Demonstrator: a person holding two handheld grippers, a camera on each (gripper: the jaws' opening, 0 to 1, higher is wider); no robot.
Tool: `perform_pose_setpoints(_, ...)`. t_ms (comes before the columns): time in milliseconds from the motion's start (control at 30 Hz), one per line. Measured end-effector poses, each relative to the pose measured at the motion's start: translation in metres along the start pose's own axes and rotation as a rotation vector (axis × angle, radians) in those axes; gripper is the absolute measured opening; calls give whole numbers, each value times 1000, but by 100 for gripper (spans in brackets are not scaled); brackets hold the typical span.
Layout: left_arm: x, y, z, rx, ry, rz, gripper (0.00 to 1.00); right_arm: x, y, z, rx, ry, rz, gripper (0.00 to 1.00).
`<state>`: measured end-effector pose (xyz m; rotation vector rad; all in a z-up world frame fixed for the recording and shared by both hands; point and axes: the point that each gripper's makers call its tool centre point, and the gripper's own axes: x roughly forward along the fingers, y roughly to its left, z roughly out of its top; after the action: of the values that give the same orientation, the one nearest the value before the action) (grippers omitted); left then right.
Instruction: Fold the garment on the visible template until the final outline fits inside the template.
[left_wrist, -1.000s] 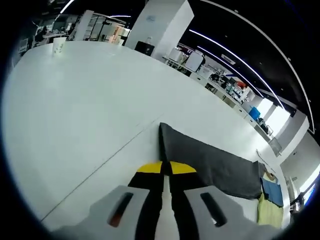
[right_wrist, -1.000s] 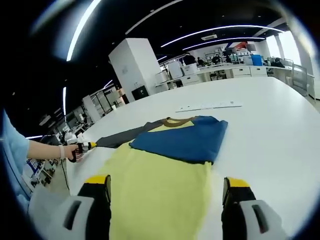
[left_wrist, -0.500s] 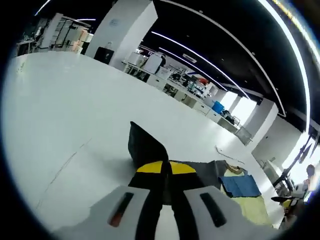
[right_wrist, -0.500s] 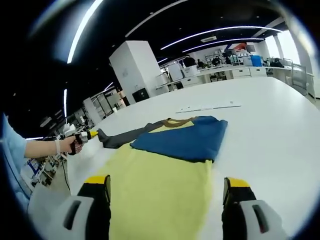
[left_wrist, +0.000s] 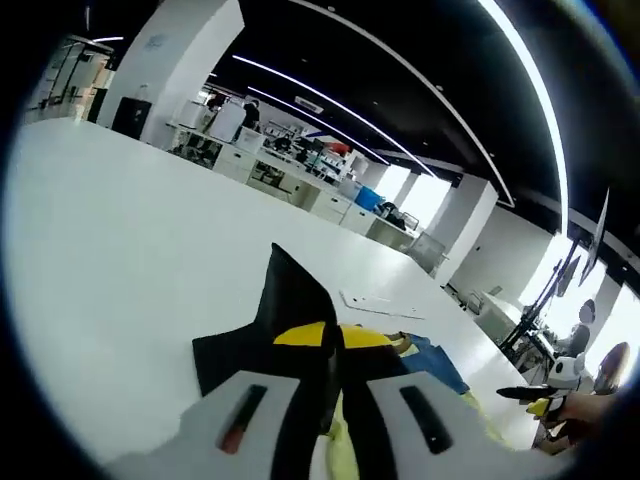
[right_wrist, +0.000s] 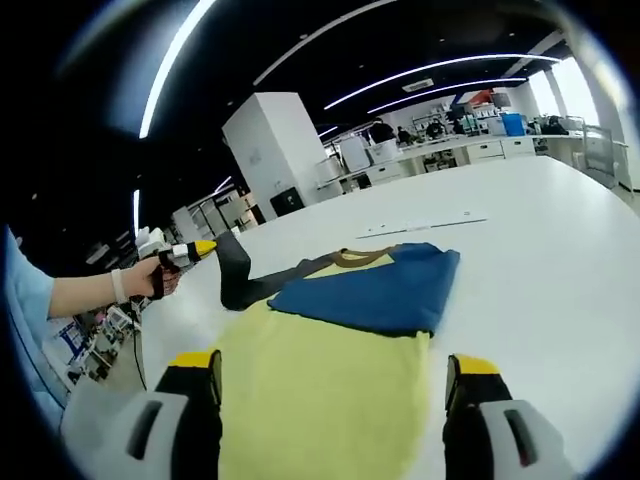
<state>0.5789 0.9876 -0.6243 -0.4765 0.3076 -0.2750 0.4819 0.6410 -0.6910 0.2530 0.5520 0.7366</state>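
Observation:
A garment lies flat on the white table (right_wrist: 540, 220): yellow body (right_wrist: 320, 385), brown collar, and a blue sleeve (right_wrist: 375, 290) folded across the chest. Its dark grey sleeve (right_wrist: 237, 272) is lifted off the table. My left gripper (right_wrist: 205, 247), held by a person's hand, is shut on that sleeve's end. In the left gripper view the shut jaws (left_wrist: 332, 335) pinch the grey sleeve (left_wrist: 285, 300), which stands up as a peak, with the yellow body (left_wrist: 340, 440) and blue sleeve (left_wrist: 430, 362) beyond. My right gripper (right_wrist: 333, 365) hovers open over the yellow hem, holding nothing.
A thin white strip (right_wrist: 425, 226) lies on the table beyond the collar, also seen as the strip (left_wrist: 375, 300) in the left gripper view. A white pillar (right_wrist: 275, 150) and office benches stand far behind. My right gripper (left_wrist: 525, 395) appears at the right edge of the left gripper view.
The left gripper has raised the grey sleeve off the table and carried it toward the garment's body. The right gripper has stayed open over the hem.

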Motion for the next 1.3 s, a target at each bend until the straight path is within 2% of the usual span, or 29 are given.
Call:
perform_pose_setpoints(400,56,-70,-12,-62,30,-138,0,-6,-9,0,24,-15,1,93)
perform_pose_setpoints(600,83,-117,-18,-92,43,-231,0,-6,-12,-3,38,-18,-1,92)
perform_pose_setpoints(733,97,-149,-28,-106,48,-283,0,-7,-13,-3,66,-37,-3,92)
perform_pose_setpoints(833,106,-169,-40,-106,63,-316,0,-7,-14,-8,57,-26,-12,92)
perform_pose_setpoints(1033,123,-198,-65,-198,80,-349,0,-8,-15,-13,74,-23,-15,91)
perform_pose_setpoints(1300,131,-228,-106,-203,142,-399,0,-13,-16,-22,78,-6,-23,91)
